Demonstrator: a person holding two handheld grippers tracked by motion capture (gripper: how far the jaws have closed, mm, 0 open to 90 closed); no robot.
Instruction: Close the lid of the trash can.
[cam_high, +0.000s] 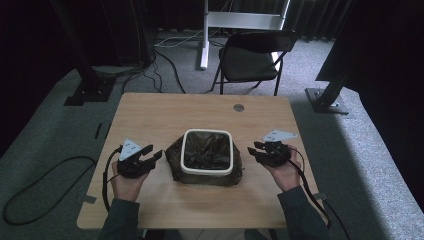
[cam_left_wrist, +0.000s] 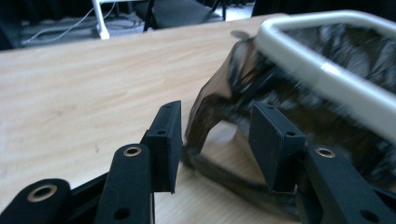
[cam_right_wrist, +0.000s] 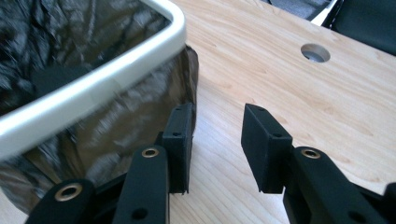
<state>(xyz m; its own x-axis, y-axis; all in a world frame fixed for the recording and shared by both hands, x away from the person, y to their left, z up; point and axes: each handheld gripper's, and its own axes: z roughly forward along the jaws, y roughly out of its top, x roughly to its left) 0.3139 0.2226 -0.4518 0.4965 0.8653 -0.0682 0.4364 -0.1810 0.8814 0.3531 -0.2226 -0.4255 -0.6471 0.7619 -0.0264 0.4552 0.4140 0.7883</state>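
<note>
A small bin with a white rim stands at the middle of the wooden table, lined with a dark plastic bag that spills over its outside. My left gripper is open just left of the bin, held in a hand. In the left gripper view its jaws stand apart with the bag's loose edge lying between and behind them. My right gripper is open just right of the bin. In the right gripper view its jaws stand apart beside the bag-covered wall, with nothing between them.
A round cable hole sits near the table's far edge. A black folding chair and a white stand are beyond the table. Black frame legs stand on the carpet at both sides. A cable loops on the floor at left.
</note>
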